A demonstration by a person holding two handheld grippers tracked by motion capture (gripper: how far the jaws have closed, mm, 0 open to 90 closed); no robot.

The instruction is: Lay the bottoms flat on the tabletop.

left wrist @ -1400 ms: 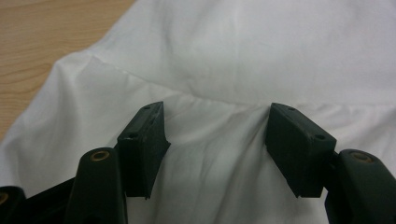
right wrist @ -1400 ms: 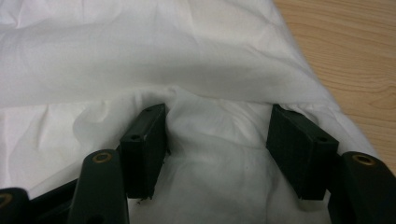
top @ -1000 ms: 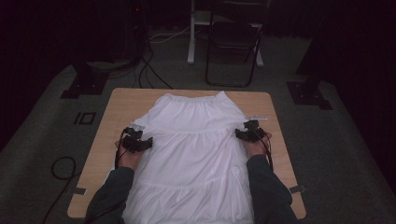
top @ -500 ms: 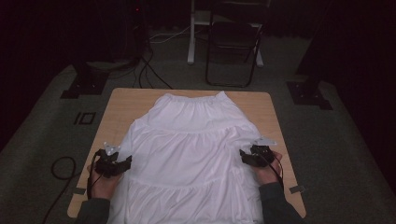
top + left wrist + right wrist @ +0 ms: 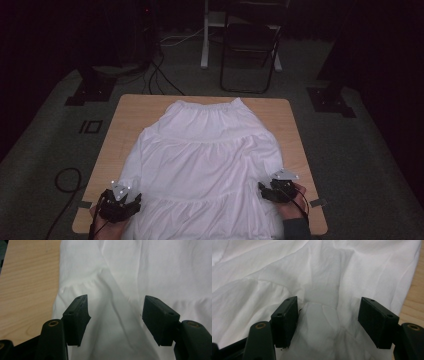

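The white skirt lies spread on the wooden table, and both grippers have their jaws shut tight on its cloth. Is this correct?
Not quite. The white skirt does lie spread on the wooden table, but the jaws of both grippers stand open over the cloth, as the left gripper view and right gripper view show.

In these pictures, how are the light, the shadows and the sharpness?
High view: dim, the room black, only the white skirt bright. Left gripper view: evenly lit, soft grey shadow on the cloth between the jaws. Right gripper view: similar shadow, jaws slightly soft.
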